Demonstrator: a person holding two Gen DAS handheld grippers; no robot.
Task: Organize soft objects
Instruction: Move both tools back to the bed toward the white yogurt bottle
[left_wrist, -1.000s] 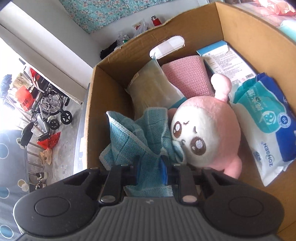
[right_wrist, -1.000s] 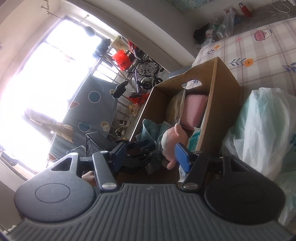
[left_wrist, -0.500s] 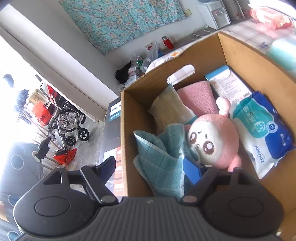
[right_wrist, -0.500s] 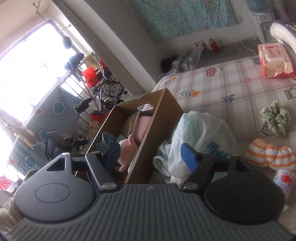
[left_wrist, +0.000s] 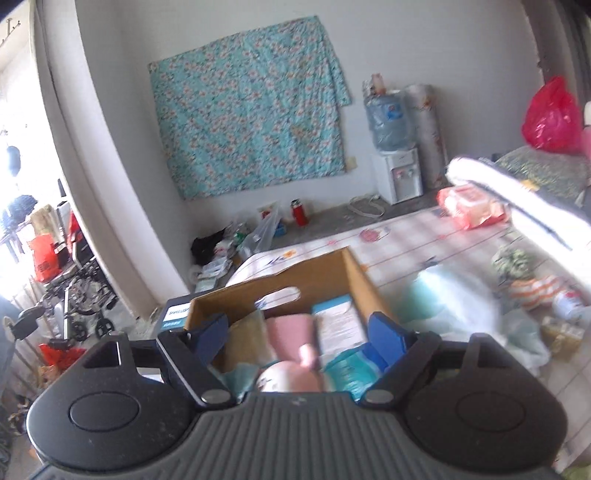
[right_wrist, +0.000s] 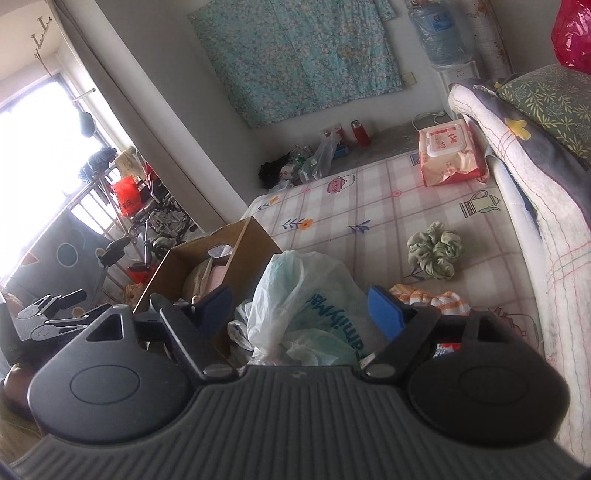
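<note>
- Cardboard box (left_wrist: 354, 275) sat at the left edge of the checked bedspread (right_wrist: 369, 206), open at the top and packed.
- Inside the box, left to right in the left wrist view: teal cloth (left_wrist: 240, 373), beige pad (left_wrist: 247, 339), pink plush toy (left_wrist: 291, 380) in front of a pink knit item (left_wrist: 291, 328), white-and-blue carton (left_wrist: 338, 325), teal wipes pack (left_wrist: 349, 369).
- Left gripper (left_wrist: 301, 332) stood above the near end of the box, jaws spread wide, holding nothing.
- White plastic bag (right_wrist: 306, 299) lay just beside the box's right wall.
- Right gripper (right_wrist: 299, 306) stood over that bag, jaws opening; the bag showed between the pads (right_wrist: 384, 314) but was not pinched.
- Orange-striped cloth (right_wrist: 432, 297) lay right of the bag; green scrunchie (right_wrist: 436, 251) beyond it.
- Pink wipes pack (right_wrist: 450, 151) rested at the far right of the spread, next to a folded quilt (right_wrist: 517, 155).
</note>
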